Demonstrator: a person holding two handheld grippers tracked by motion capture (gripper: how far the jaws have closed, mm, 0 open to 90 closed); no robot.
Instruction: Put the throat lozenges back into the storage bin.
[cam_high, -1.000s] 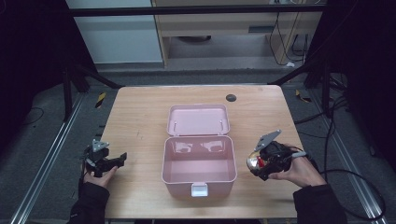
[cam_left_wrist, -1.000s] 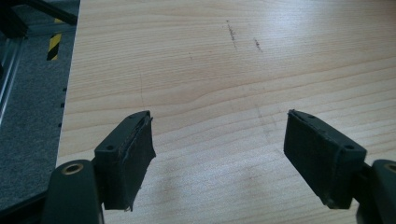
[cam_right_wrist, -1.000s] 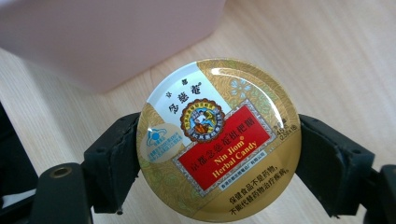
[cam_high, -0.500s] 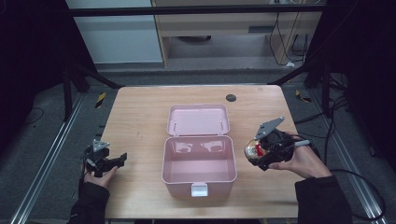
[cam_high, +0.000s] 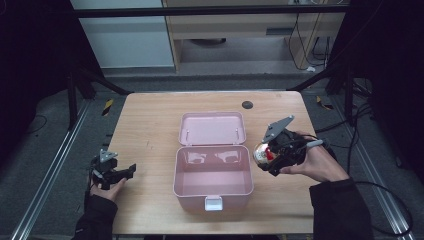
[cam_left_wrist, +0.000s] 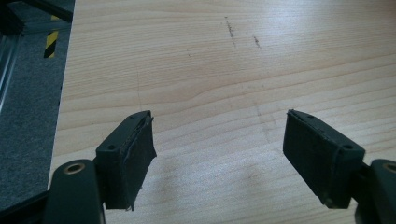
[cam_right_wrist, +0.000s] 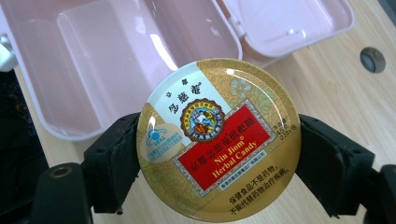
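The right gripper (cam_high: 264, 156) has lifted and swung inward over the last second: a second ago it sat low beside the right wall of the pink box (cam_high: 212, 192), and now it hangs higher, just off the box's right rim, tilted toward the open compartment. Its fingers (cam_right_wrist: 114, 161) pinch a round gold candy tin (cam_right_wrist: 218, 139) across its width, one pad on each side of the rim, printed lid facing the right gripper view. In that view the tin sits in front of the box's empty interior (cam_right_wrist: 93, 60), with the hinged lid (cam_right_wrist: 289, 23) lying flat open behind on the tabletop (cam_right_wrist: 345, 102).

The left gripper (cam_high: 116, 172) has not shifted in that time. It rests near the tabletop's left edge, well apart from the box, its fingers (cam_left_wrist: 128, 156) spread wide over bare wood with nothing between them.

The change suggests the carry is nearly done and the placing step is next: the tin needs to travel a little further left, clear the box wall and come down inside. From the high view it is hard to tell whether the tin is already above the rim's height or only level with it, so the wall may yet be in the way. The box is empty and open, so nothing else blocks the drop.
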